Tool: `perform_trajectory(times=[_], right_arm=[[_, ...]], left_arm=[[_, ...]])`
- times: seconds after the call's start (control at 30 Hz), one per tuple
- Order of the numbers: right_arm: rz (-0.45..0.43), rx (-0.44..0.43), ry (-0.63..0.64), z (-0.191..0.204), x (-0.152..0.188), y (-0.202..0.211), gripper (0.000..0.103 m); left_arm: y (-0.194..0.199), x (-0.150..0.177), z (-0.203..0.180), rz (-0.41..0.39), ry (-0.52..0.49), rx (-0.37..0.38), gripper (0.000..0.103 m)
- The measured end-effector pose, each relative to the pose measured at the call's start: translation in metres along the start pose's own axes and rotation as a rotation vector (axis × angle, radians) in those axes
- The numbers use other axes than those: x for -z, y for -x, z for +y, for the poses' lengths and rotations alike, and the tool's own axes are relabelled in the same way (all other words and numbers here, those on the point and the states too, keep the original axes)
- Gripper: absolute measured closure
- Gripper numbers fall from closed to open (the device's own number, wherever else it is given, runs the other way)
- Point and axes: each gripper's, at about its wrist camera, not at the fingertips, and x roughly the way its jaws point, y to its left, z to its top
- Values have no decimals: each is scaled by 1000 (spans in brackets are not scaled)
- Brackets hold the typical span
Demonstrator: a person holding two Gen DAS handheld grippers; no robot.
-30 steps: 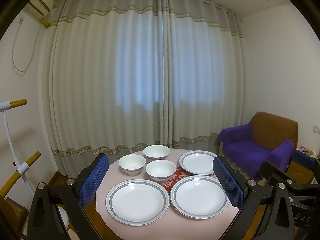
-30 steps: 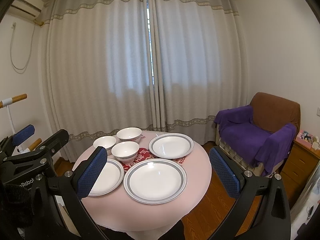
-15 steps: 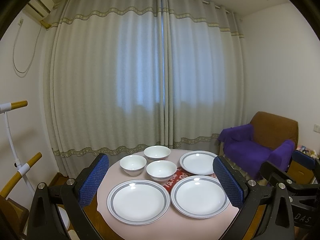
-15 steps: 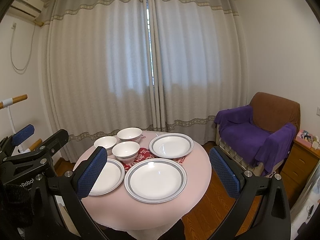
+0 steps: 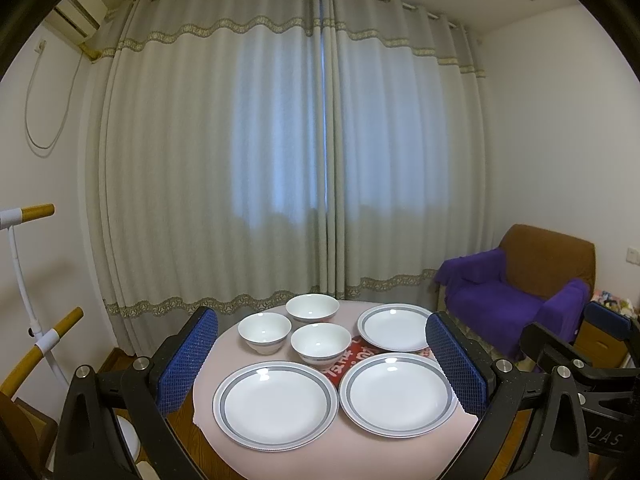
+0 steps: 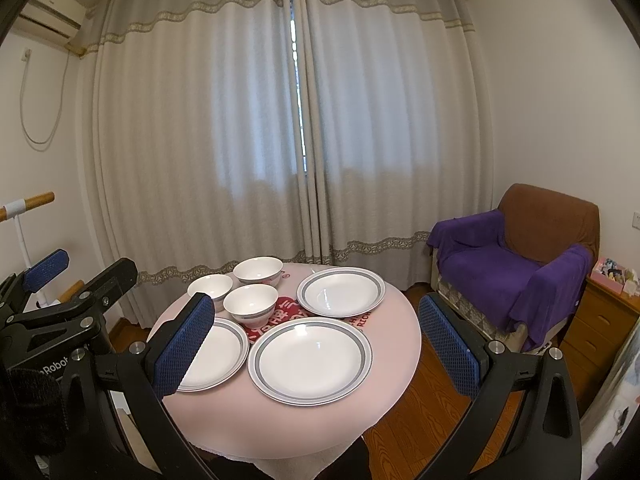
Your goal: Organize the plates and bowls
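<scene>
Three white plates with grey rims lie on a round pink table (image 5: 208,372): near left (image 5: 276,404), near right (image 5: 398,394), far right (image 5: 396,327). Three white bowls stand behind them: left (image 5: 264,332), back (image 5: 313,307), middle (image 5: 321,343). My left gripper (image 5: 322,356) is open and empty, above the table's near side. My right gripper (image 6: 316,346) is open and empty, held over the near right plate (image 6: 310,360). The far plate (image 6: 341,291) and the bowls (image 6: 250,302) lie beyond it.
A red printed mat (image 5: 352,362) lies under the dishes. A brown armchair with a purple throw (image 6: 516,264) stands right of the table, with a wooden drawer unit (image 6: 596,328) beside it. Grey curtains hang behind. A white rack with wooden handles (image 5: 28,272) stands at left.
Both views have shifted only very slightly; the dishes sit as before and both grippers stay open.
</scene>
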Motion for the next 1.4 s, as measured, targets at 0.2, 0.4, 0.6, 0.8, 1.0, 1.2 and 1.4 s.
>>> perform_trajectory(times=[0.2, 0.4, 0.6, 0.8, 1.0, 1.2, 1.4], right_arm=[[-1, 0, -1, 0, 1, 0, 0], [-2, 1, -1, 0, 1, 0, 0], [-2, 1, 0, -1, 2, 0, 0], [7, -1, -4, -2, 3, -2, 0], [19, -4, -7, -3, 3, -5, 0], [36, -4, -11, -4, 3, -12, 0], [68, -2, -19, -8, 8, -28, 0]], left_arm=[[-1, 0, 0, -1, 0, -1, 1], [0, 2, 0, -1, 0, -1, 1], [0, 3, -1, -1, -1, -1, 1], [-2, 3, -1, 5, -6, -5, 1], [-6, 3, -1, 17, -9, -8, 1], [-15, 5, -1, 35, -14, -7, 1], [-34, 11, 0, 87, -35, 0, 1]])
